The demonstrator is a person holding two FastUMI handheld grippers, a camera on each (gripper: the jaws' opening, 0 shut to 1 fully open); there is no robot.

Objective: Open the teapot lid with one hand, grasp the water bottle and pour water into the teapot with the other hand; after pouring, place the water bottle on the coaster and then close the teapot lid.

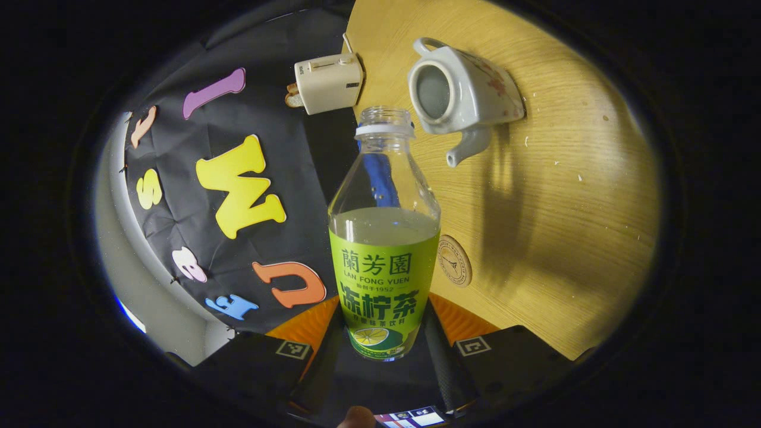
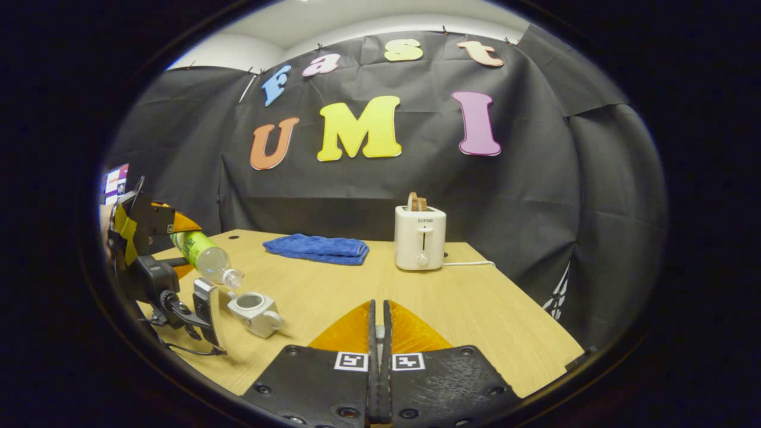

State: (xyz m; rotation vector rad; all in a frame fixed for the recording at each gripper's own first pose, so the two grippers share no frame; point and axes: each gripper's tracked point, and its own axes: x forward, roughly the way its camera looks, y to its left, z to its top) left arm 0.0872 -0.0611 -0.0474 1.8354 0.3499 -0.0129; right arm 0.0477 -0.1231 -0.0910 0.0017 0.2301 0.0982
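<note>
Wood counter [image 2: 452,309] in a black-cloth booth, toaster [image 2: 420,238] and blue towel [image 2: 316,248] at the back. Left tongs [image 1: 383,333] clamp the bottle [image 1: 383,249] low on its label, cap off, tilted with the mouth toward the teapot [image 1: 461,89]. From the right gripper view the bottle mouth [image 2: 233,278] hangs just above the teapot opening [image 2: 250,300]; lid is off and I can't see where it is. Liquid sits around mid-bottle, no stream visible. Coaster [image 1: 455,260] lies on the counter near the bottle, bare. Right tongs [image 2: 378,333] are pinched together on nothing I can make out, well apart from the teapot.

Risks: opening is small, so a fast tilt or slight drift likely spills onto the counter. Low grip on a smooth bottle could let it rotate or slip.
</note>
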